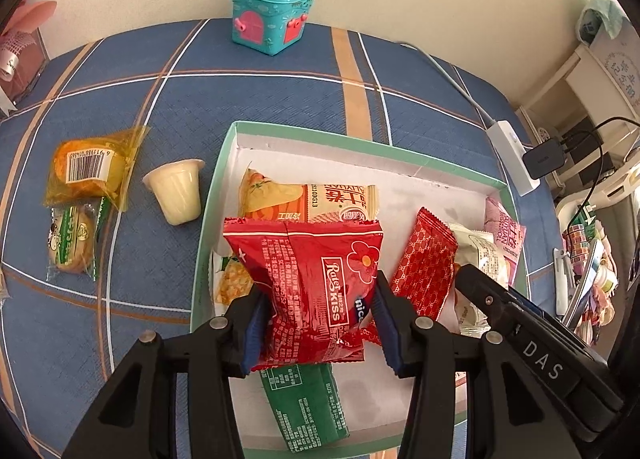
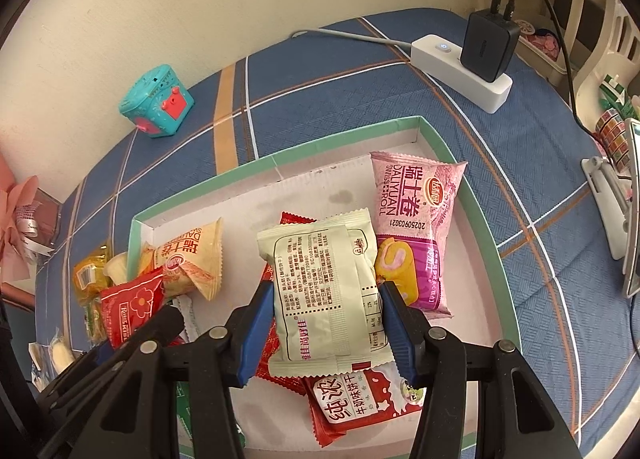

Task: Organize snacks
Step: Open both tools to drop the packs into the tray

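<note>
Left gripper [image 1: 318,323] pinches red Rate Kiss packet [image 1: 312,283] above green-rimmed box [image 1: 360,147]. Right gripper [image 2: 326,333] pinches cream biscuit packet [image 2: 324,295] over same box. Best lowered flat into bare floor, released only once resting.

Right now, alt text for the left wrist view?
The left hand-held gripper grips a red snack packet above a green-rimmed box of snacks. Left of the box, a jelly cup lies on the blue plaid cloth.

The red snack packet [image 1: 316,291] reads "Rute KISS". The pink roll packet [image 2: 412,227] reads "DALIYUAN SWISS ROLL", dated "2025090321". The right hand-held gripper [image 1: 540,359] body reads "DAS".
</note>
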Demonstrator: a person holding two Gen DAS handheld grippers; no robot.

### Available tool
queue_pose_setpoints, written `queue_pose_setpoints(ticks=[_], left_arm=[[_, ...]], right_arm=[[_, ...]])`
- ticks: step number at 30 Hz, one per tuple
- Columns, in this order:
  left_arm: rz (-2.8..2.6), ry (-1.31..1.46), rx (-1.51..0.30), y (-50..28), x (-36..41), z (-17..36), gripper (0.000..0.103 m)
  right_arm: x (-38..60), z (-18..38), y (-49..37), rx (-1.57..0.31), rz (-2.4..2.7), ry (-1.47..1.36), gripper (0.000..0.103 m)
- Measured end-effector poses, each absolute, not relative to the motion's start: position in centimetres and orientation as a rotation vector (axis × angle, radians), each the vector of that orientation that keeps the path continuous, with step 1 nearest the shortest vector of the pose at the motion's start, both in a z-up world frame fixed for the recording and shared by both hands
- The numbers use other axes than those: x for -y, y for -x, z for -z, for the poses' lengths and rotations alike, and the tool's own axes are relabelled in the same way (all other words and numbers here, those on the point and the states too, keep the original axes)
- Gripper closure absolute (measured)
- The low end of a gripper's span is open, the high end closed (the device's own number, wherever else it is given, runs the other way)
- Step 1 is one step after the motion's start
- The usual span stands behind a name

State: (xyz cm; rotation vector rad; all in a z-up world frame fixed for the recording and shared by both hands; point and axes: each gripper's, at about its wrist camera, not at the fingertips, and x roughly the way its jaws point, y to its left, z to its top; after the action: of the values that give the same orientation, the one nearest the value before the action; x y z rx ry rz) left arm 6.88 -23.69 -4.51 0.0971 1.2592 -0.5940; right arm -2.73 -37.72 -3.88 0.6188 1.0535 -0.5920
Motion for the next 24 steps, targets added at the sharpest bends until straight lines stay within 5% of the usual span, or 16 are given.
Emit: queue_pose_setpoints(ticks=[5, 24], left_arm=[[0.603, -0.08, -1.268, -7.0, 23.5, 4.1, 0.047], [0.56, -0.031, -1.221, -7.9, 20.8, 0.4, 0.046]], right_arm=[[37.6, 3.9, 2.5, -1.065, 0.585, -0.615, 0.045], [36.3, 0.3, 3.1, -1.061, 0.586, -0.547, 0.04]])
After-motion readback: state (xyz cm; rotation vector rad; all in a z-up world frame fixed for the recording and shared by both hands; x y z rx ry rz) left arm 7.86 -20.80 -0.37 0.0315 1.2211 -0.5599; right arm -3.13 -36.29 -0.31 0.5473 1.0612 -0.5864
